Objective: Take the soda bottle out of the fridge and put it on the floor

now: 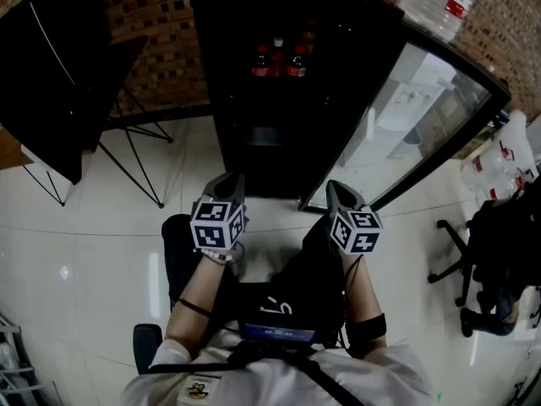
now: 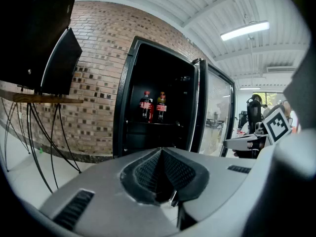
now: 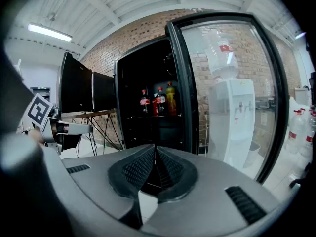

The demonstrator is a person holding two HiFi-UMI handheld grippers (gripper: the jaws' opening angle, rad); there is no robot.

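Note:
A black fridge [image 1: 287,100] stands open against the brick wall, its glass door [image 1: 423,117] swung out to the right. Soda bottles [image 1: 277,60] with red labels stand on a shelf inside; the same bottles [image 3: 157,101] show in the right gripper view with a yellowish one beside them, and two bottles [image 2: 152,105] in the left gripper view. My left gripper [image 1: 226,183] and right gripper [image 1: 336,189] are held side by side in front of the fridge, well short of the shelf. Both are shut with nothing between the jaws.
A dark screen on a thin-legged stand [image 1: 59,74] is at the left. A water dispenser with a clear bottle [image 3: 227,112] stands behind the glass door. An office chair [image 1: 490,260] is at the right. White tiled floor [image 1: 101,244] spreads around the person.

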